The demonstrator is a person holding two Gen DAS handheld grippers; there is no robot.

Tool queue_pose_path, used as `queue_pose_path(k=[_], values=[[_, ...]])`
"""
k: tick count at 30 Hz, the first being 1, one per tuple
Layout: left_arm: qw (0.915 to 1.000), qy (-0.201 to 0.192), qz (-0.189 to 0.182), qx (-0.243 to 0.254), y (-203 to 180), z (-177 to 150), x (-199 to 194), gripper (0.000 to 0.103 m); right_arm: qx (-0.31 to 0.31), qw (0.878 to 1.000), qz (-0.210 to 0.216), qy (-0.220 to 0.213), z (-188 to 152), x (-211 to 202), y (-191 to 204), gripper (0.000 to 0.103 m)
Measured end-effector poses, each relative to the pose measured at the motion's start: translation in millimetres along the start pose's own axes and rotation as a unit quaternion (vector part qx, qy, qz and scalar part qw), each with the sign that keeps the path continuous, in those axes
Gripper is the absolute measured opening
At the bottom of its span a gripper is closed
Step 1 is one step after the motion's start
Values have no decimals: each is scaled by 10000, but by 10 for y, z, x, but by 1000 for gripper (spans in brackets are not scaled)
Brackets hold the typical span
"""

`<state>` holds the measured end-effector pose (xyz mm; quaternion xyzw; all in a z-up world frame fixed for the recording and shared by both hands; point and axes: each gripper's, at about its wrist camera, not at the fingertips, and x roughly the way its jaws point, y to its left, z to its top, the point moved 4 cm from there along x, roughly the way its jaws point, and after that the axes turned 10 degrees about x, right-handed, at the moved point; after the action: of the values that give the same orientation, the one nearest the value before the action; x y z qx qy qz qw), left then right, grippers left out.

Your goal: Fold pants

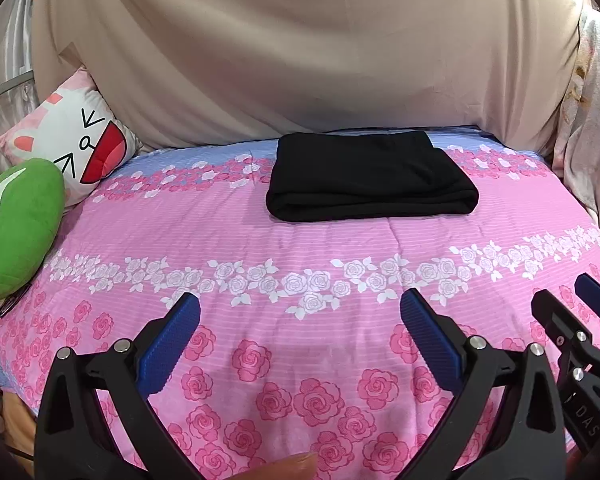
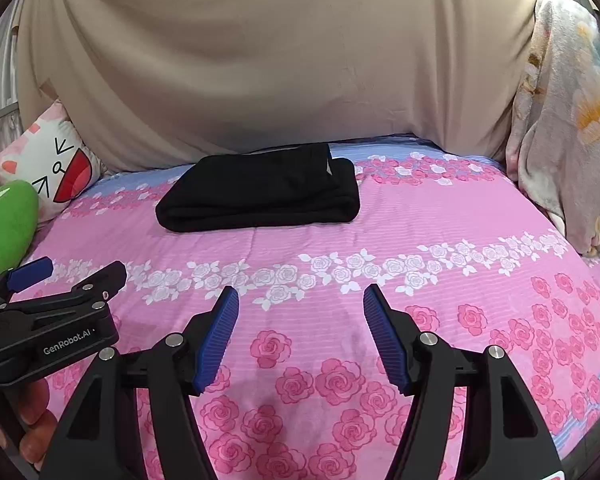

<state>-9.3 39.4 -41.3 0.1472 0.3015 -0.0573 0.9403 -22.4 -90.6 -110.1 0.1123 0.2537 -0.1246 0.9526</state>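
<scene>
both grippers are seen well apart from the pants (image 1: 372,178), so the folding is judged to be finished and the step in hand to be the last one, with the tools clear of the cloth. the left gripper (image 1: 300,316) is shown with its jaws spread wide and nothing between them; the right gripper (image 2: 301,312) is likewise shown with jaws parted and empty. little more is judged to be called for, perhaps a check that the edges lie square. the pants are seen as a compact black rectangle, folded in layers with a rounded near edge, lying flat on the far part of the bed (image 1: 260,248), near the beige drape (image 1: 300,60)
</scene>
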Motion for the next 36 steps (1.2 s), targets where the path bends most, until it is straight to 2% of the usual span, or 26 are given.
queue_pose_path(k=[13, 33, 36], values=[[9999, 61, -107, 0, 23, -24, 64, 98, -33, 10000, -46, 8, -16, 34, 70, 64], [9999, 133, -75, -4, 51, -64, 148, 98, -89, 9999, -55, 114, -50, 111, 95, 64], [9999, 136, -69, 16, 52, -70, 157, 98, -93, 9999, -67, 110, -57, 116, 107, 68]])
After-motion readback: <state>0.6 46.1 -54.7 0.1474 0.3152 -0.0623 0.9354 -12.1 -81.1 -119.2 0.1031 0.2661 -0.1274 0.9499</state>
